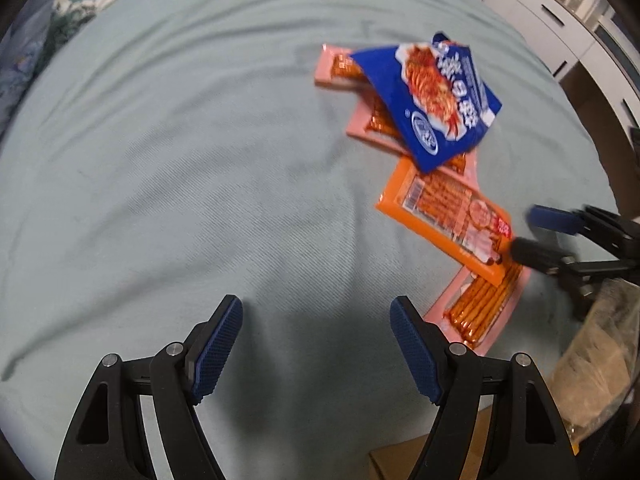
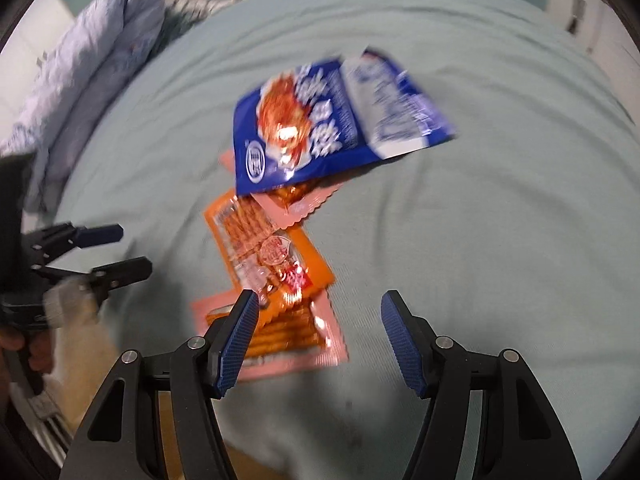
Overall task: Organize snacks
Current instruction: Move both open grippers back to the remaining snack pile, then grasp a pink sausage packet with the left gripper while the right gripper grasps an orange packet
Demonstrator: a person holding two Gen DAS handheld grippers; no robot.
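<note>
Snack packs lie in a loose line on a pale green bedsheet [image 1: 200,160]. A blue bag [image 1: 432,100] lies on top of pink stick-snack packs [image 1: 332,68]. An orange pack [image 1: 448,216] overlaps another pink pack [image 1: 480,312] near me. My left gripper [image 1: 316,344] is open and empty over bare sheet, left of the packs. My right gripper [image 2: 318,340] is open and empty, just above the near pink pack [image 2: 288,336], with the orange pack [image 2: 268,248] and blue bag [image 2: 320,128] beyond. It also shows in the left wrist view [image 1: 532,236], beside the orange pack's end.
A bunched pale blue quilt [image 2: 80,92] lies at the far left of the bed. White cabinets [image 1: 540,20] stand to the far right. A crinkled clear bag [image 1: 600,360] and a cardboard box [image 1: 404,456] sit at the near right edge.
</note>
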